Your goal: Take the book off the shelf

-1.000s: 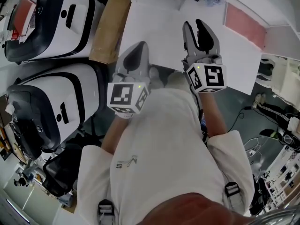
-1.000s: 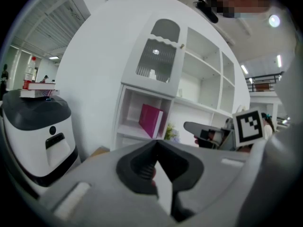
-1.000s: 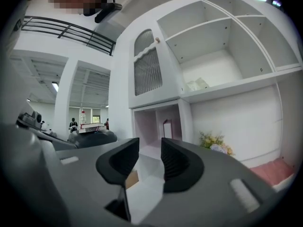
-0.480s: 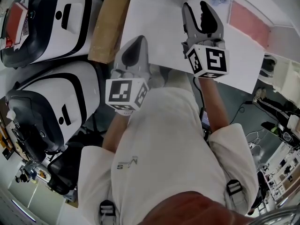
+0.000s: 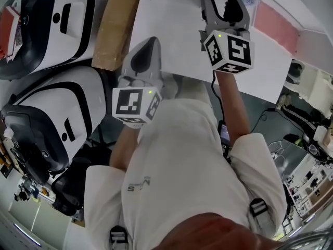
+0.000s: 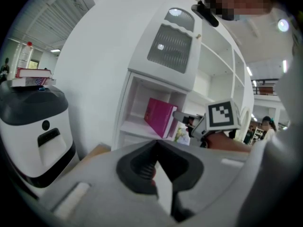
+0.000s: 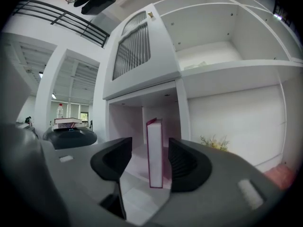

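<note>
Right gripper (image 5: 222,3) has pushed further out toward 1 o'clock in the head view over the last second. Its jaws are opening, and the pink book (image 7: 155,152) is framed upright between them at 12 o'clock, pads not yet pressing it. Book still stands in the lower compartment of the white shelf (image 7: 227,70), so by my reading this is the final approach before the grasp, with the lift-off still to come. Right forearm is stretched nearly straight toward the shelf; left gripper (image 5: 148,46) hangs back near the chest at 11 o'clock, jaws together and empty.
</note>
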`<state>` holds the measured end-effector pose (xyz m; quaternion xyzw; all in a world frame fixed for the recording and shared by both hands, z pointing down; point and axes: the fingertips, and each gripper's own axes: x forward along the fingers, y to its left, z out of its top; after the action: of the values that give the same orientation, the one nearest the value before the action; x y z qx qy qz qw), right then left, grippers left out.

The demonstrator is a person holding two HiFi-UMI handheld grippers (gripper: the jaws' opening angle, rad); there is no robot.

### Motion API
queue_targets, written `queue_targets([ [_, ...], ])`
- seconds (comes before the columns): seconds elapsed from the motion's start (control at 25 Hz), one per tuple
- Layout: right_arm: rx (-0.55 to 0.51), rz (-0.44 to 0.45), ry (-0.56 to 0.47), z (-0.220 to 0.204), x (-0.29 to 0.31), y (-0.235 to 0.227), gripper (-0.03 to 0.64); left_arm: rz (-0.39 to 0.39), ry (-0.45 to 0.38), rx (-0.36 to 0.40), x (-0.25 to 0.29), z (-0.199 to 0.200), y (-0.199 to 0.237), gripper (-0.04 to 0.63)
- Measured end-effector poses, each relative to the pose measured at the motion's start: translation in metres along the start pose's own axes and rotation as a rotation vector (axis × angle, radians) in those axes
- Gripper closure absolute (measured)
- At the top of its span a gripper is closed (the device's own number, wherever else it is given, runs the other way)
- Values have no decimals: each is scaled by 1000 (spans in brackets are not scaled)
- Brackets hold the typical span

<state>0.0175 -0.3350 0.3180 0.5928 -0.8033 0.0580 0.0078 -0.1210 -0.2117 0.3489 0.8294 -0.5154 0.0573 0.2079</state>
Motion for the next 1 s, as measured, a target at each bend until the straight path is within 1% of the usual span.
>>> queue_targets([
  [0.16,-11,-6,10,-4,16,-3,373,7,2,-5,5,-2,4,595],
  [0.28,-1,-27,14,-6,28,-5,362,9,4,-9,6,-4,6,595],
  [0.68,17,-71,57,-17,68,-12,368,32,26,-11,-1,-15,11,595],
  [0.72,14,-78,61,-17,70,-13,379,34,26,-12,-1,-15,11,595],
  [0.8,9,-104,67,-17,72,-18,472,35,24,-12,-3,-15,11,595],
  [1.0,15,-119,68,-14,67,-22,477,40,18,-10,-9,-15,10,595],
])
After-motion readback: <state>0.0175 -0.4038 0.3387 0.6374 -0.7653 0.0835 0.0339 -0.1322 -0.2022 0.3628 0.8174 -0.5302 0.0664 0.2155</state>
